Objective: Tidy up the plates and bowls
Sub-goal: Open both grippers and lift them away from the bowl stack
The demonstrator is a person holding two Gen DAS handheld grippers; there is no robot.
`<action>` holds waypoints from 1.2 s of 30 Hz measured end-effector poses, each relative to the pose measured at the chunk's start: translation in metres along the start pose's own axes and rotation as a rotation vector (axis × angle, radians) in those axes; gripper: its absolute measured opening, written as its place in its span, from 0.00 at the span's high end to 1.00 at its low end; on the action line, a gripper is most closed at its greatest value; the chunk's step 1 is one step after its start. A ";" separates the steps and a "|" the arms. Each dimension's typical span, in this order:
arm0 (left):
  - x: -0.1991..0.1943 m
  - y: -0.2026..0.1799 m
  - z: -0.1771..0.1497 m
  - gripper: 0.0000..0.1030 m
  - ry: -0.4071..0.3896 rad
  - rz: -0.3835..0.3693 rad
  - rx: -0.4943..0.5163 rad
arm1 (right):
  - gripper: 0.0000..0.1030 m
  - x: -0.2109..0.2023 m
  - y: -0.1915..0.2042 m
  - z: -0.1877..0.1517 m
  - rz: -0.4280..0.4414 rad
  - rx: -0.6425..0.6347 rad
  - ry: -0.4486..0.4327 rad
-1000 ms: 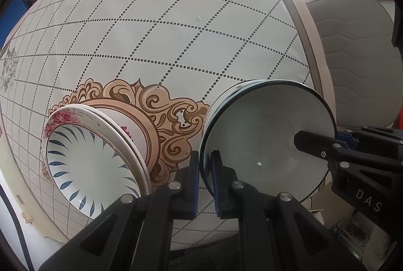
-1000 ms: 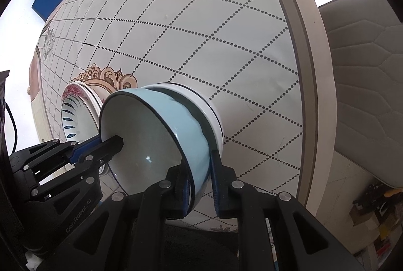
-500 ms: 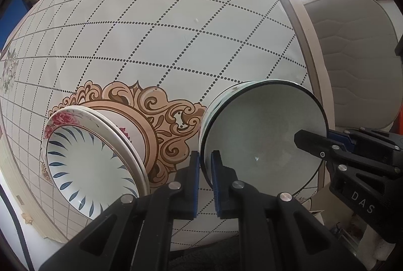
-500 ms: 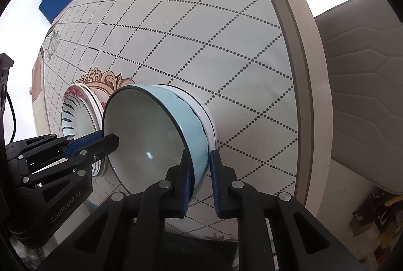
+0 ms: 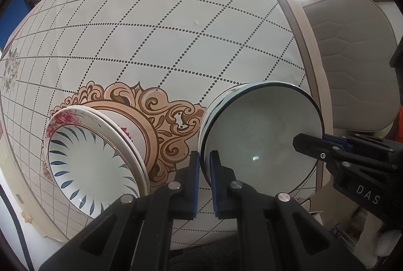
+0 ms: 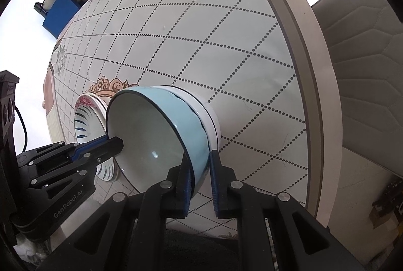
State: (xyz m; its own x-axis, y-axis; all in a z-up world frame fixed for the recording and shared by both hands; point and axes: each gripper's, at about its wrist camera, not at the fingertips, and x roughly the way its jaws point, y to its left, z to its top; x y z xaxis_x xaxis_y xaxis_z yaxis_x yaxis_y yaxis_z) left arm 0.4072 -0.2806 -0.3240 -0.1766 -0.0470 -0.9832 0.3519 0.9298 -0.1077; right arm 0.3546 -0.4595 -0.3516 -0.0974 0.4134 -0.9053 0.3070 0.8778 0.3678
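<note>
A light blue bowl (image 5: 262, 134) with a dark rim sits nested in a white bowl (image 5: 219, 99) on the round patterned table (image 5: 151, 31). My left gripper (image 5: 204, 157) is shut on the blue bowl's near-left rim, one pad inside and one outside. My right gripper (image 5: 314, 141) clamps the opposite rim from the right. In the right wrist view, the right gripper (image 6: 200, 165) pinches the blue bowl (image 6: 176, 114) wall above the white bowl (image 6: 204, 104), and the left gripper (image 6: 110, 143) holds the far rim. A stack of plates (image 5: 95, 170) with blue leaf marks and pink flowers lies to the left.
The bowls stand near the table's right edge (image 6: 297, 49). A padded grey chair (image 5: 352, 56) stands just beyond that edge. The plates (image 6: 85, 119) almost touch the bowls. A blue box (image 6: 60, 13) lies on the floor far off. The patterned tabletop stretches away behind the bowls.
In the right wrist view the blue bowl has settled lower and straighter into the white bowl, and the right gripper has tilted a little. The left gripper has kept still.
</note>
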 end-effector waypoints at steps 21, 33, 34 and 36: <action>-0.036 0.008 -0.019 0.67 -0.128 0.085 -0.012 | 0.04 -0.033 0.012 -0.013 -0.106 -0.065 -0.113; -0.104 0.006 -0.099 0.18 -0.367 0.145 -0.076 | 0.04 -0.095 0.059 -0.111 -0.317 -0.155 -0.361; -0.109 0.004 -0.108 0.18 -0.385 0.142 -0.081 | 0.04 -0.101 0.062 -0.119 -0.342 -0.153 -0.387; -0.119 -0.002 -0.122 0.18 -0.408 0.154 -0.079 | 0.04 -0.113 0.066 -0.138 -0.361 -0.132 -0.429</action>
State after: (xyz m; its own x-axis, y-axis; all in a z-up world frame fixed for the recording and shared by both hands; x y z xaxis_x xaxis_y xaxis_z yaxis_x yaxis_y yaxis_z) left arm 0.3158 -0.2325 -0.1889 0.2550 -0.0316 -0.9664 0.2718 0.9615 0.0402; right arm 0.2554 -0.4152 -0.1960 0.2270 -0.0285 -0.9735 0.2018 0.9793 0.0184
